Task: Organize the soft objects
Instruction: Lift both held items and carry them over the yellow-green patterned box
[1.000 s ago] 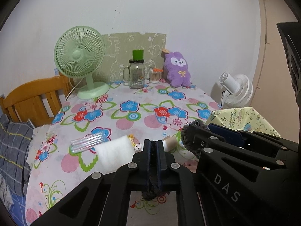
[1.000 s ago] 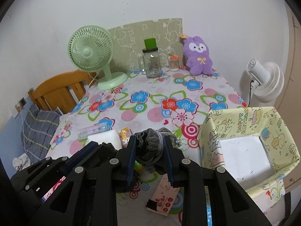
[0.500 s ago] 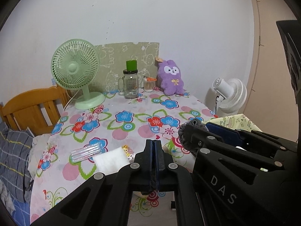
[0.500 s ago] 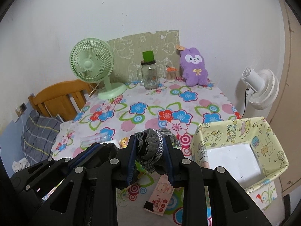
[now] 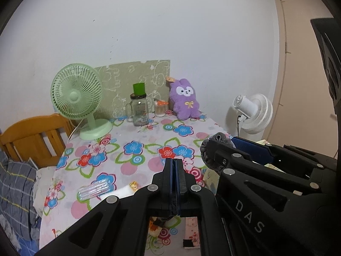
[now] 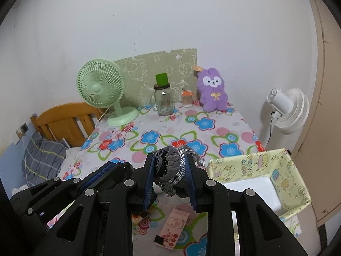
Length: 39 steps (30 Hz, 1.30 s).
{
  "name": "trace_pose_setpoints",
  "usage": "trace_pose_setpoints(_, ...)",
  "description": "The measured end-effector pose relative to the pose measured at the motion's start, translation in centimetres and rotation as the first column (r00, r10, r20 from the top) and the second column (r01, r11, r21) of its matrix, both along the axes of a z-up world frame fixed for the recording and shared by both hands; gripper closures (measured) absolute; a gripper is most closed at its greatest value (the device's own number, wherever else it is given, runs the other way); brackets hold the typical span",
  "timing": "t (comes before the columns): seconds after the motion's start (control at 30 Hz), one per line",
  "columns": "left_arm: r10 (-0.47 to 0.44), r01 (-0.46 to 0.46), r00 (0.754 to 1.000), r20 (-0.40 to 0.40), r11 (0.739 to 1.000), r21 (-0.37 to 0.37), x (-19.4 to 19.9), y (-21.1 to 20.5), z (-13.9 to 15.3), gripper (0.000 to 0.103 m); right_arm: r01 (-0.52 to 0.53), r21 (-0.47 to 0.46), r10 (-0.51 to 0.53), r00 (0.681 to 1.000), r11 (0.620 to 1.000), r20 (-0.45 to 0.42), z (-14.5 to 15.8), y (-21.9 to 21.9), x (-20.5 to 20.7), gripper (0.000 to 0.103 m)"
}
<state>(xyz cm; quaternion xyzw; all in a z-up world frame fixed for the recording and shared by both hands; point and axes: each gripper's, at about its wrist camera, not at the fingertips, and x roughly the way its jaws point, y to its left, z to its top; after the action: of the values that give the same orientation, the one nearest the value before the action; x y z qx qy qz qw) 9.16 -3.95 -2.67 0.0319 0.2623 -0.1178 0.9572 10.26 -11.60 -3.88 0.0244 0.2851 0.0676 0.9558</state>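
The right gripper is clamped on a grey scrunchie, held in the air above the near right part of the table, close beside the yellow patterned box that stands off the table's right edge near its front corner. The left gripper sits just beside it with its jaws pressed flat together; a dark scrap shows below them, and whether it is pinched there cannot be told. If the box is where the scrunchie belongs, the main risk is the drop. The scrunchie bulges above the pads and a silver cord hangs loose beneath, so on release that cord may catch on a pad and drag the scrunchie back out, or the soft bundle may land on the thin box wall and tip over the rim. The two grippers are crowded together, so a swing to the right could knock one tool against the other and jolt the grip. The pink card and small items at the table's front edge lie under the path and could be swept off by a low pass.
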Motion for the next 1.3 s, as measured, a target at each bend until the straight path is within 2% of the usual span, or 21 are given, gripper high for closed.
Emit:
trace_pose_setpoints(0.63,-0.064,0.063,0.997,0.045,0.998,0.022,0.3,-5.1,2.6,0.103,0.05,-0.018,-0.049,0.997,0.999,0.053,3.1,-4.6,-0.1,0.072)
trace_pose_setpoints(0.97,-0.112,0.11,0.992,0.06,0.993,0.031,0.7,-8.6,2.9,0.103,0.096,-0.033,-0.094,0.993,0.995,0.074,3.7,-8.0,-0.2,0.072)
trace_pose_setpoints(1.3,-0.157,0.156,0.986,0.049,0.987,0.033,1.1,-11.9,2.3,0.103,0.147,-0.029,-0.145,0.987,0.989,0.068,3.0,-11.5,0.0,0.072)
